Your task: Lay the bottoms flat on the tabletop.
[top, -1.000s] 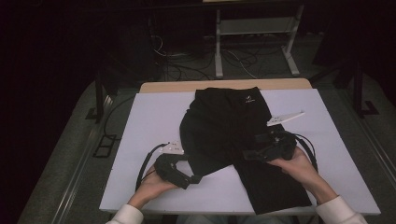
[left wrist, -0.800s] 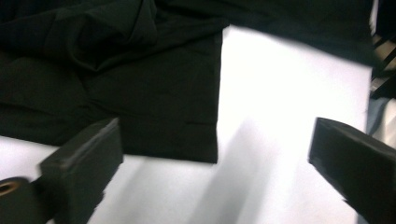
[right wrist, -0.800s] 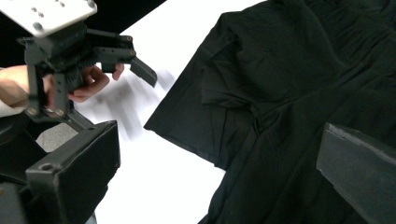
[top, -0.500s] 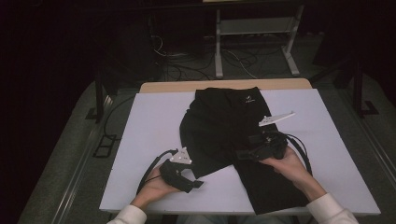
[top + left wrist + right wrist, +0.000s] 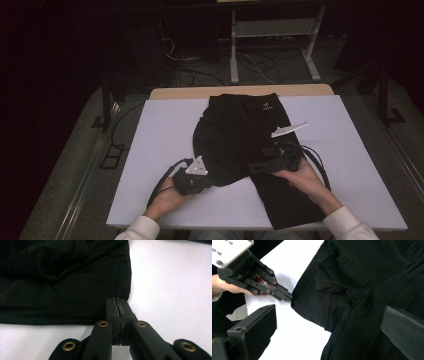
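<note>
Dark room, cables and a metal stand [image 5: 272, 45] on the floor behind; one desk [image 5: 150, 150] with a white top. One black garment [image 5: 240, 135] lies on it, spread from the far middle edge down toward the near right, with a small white logo [image 5: 265, 105] near its far end. Two grippers, one per hand. Left gripper [image 5: 210, 182] sits at the garment's near-left corner; in the left gripper view [image 5: 117, 306] its fingers are pressed together with no gap, tips right at the cloth corner, and the right gripper view [image 5: 288, 297] shows the same tips pinching that corner edge. Right gripper [image 5: 252, 168] rests over the middle of the garment, above the folded part; in its own view its fingers [image 5: 404, 327] stand wide apart, nothing between them but the cloth lying below, not gripped. Two hands, both in white sleeves, come in from the near edge. Versus half a second ago: left gripper has moved inward and slightly away from the person, closer to the garment edge; right gripper sits about where it was, shifted a touch toward the person. Garment outline looks unchanged.
</note>
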Demonstrator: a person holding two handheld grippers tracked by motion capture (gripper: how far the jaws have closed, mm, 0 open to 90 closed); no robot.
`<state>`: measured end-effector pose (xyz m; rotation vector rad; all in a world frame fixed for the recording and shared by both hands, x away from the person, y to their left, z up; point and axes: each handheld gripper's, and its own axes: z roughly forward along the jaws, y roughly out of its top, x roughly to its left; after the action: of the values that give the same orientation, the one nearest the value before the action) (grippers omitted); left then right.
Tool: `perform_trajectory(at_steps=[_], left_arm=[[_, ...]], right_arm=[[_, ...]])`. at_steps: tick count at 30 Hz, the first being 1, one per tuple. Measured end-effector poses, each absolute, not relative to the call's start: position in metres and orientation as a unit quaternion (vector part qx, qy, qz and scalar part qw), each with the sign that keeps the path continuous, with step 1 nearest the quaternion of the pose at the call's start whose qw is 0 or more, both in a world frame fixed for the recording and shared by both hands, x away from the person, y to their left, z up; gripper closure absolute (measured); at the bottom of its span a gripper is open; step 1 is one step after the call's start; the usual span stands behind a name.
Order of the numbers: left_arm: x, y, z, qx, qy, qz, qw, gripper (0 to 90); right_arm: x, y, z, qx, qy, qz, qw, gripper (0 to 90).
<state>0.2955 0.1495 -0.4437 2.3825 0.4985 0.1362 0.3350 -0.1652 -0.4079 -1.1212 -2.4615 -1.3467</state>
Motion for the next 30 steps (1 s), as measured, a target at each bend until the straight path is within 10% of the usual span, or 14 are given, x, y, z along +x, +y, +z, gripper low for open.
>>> perform_trajectory(at_steps=[30], left_arm=[[0.269,0.200,-0.430,0.918,0.173,-0.009,0.356,89.1]], right_arm=[[0.316,-0.108,-0.440,-0.350,-0.840,-0.399,0.118,35.5]])
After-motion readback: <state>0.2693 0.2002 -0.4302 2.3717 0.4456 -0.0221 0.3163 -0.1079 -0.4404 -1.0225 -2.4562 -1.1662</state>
